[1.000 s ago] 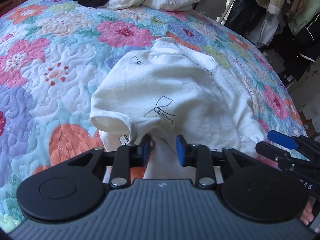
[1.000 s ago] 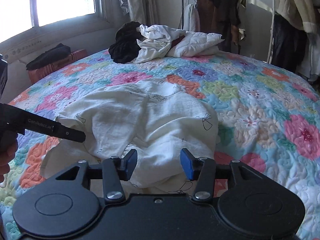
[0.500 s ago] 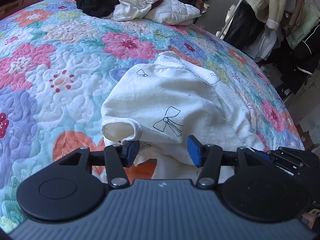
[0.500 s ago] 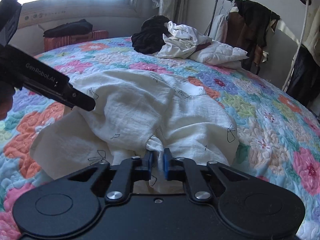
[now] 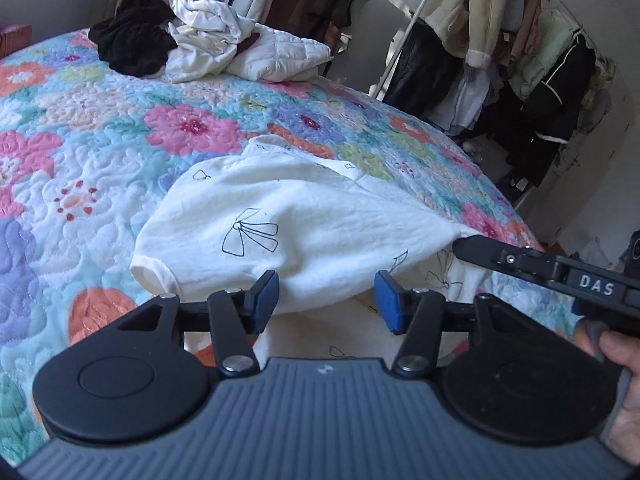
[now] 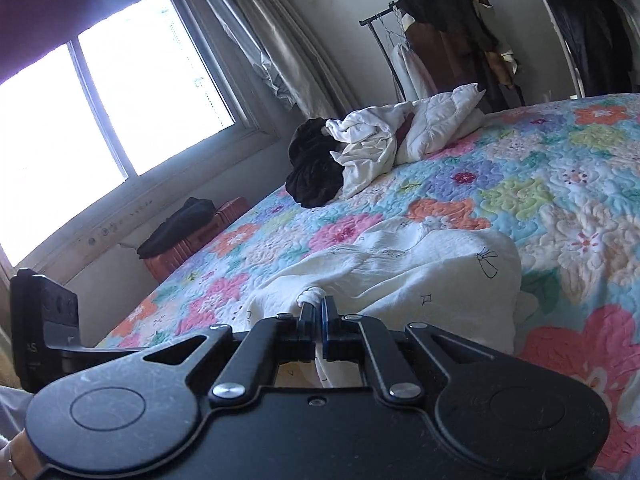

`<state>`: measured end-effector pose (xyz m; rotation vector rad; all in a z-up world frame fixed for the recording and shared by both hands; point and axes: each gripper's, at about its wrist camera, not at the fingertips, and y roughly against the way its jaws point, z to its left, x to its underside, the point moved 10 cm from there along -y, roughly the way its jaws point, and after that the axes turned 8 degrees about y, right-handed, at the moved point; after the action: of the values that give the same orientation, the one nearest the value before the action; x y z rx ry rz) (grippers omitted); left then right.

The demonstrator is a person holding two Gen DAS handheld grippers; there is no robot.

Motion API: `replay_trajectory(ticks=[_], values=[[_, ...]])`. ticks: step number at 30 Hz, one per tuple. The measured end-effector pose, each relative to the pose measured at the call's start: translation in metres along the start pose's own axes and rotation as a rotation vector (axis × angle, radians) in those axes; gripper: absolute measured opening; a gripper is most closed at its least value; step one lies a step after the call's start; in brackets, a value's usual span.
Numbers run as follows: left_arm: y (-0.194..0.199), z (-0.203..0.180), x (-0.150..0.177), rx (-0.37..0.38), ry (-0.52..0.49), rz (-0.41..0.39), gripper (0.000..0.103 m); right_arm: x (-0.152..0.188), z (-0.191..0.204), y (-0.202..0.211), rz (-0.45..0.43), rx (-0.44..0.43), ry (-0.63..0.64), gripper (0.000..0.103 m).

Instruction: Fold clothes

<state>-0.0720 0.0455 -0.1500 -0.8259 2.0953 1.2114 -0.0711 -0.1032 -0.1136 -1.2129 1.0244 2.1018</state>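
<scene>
Garment [image 5: 304, 236], cream and bow-printed, lies rumpled on the bed [image 5: 80, 152], judged light and limp, best taken at hem corners; right gripper [image 6: 318, 312] pinches a bunched edge at 12 o'clock, left gripper [image 5: 326, 296] spread and empty.

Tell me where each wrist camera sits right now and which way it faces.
Left wrist: sits behind the open left gripper, facing across the bed toward the clothes rack; the right gripper's arm and a thumb show.
Right wrist: sits behind the right gripper, shut on the white shirt, facing the window; part of the left gripper shows.
Both share the shirt, floral quilt and clothes pile.
</scene>
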Motion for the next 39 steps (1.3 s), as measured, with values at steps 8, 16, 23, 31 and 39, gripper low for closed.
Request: replay_trajectory(ticks=[8,16,23,31,39], values=[[0.007,-0.033,0.016,-0.032,-0.239,-0.035,0.057,-0.005,0.014,0.003,0.024,-0.055,-0.015,0.004],[0.003,-0.04,0.017,-0.071,-0.279,-0.024,0.003,0.009,0.034,0.007,0.082,-0.277,-0.06,0.005],[0.017,-0.006,-0.026,-0.102,-0.136,-0.134,0.002,0.016,0.024,0.021,0.09,-0.216,-0.085,0.024],[0.049,0.055,-0.063,-0.137,0.101,-0.231,0.002,0.079,0.031,-0.002,0.36,0.028,0.099,0.068],[0.067,0.084,-0.08,-0.15,0.165,-0.306,0.002,0.096,0.01,-0.058,0.393,0.187,0.045,0.06]])
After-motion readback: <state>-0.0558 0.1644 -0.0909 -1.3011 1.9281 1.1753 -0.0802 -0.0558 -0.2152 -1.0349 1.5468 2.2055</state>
